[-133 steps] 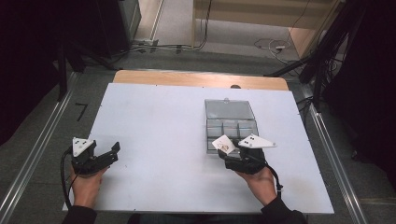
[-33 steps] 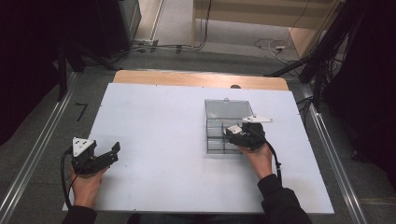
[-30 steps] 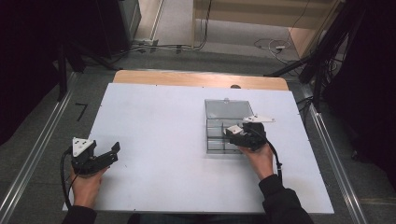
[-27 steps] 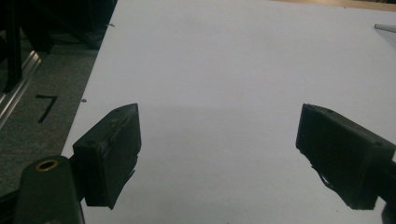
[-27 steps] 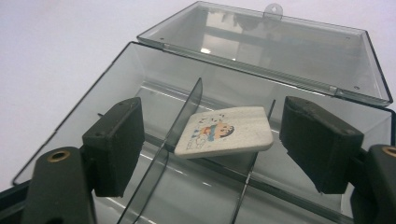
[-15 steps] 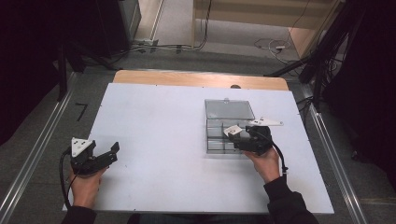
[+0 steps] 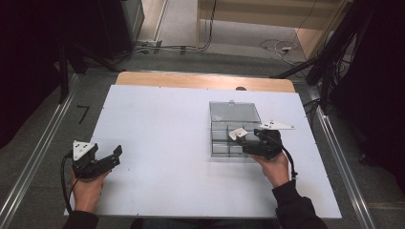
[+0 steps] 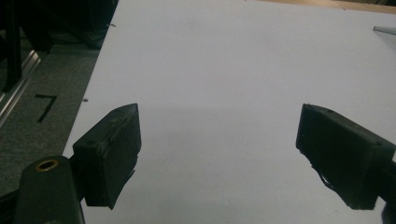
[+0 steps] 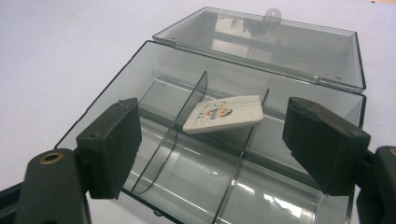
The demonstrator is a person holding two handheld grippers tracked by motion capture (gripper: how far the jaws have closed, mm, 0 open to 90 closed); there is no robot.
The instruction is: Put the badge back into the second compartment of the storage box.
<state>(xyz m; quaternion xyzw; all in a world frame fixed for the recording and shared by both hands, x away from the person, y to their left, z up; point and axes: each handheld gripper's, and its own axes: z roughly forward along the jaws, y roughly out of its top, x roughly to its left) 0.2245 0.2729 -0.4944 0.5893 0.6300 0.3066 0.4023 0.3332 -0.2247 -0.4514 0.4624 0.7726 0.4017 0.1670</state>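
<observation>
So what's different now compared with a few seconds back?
The right tool carried the small white picture tile from the near edge of the clear compartment box over it, and its jaws have just been opening; the tile now rests on the dividers, free of the pads. The left tool stayed put, open, and the box did too.

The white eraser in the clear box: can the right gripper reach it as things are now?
Probably yes. The eraser lies tilted on the dividers of the open box, its lid folded back, and the right gripper stands open just before it with nothing between.
</observation>
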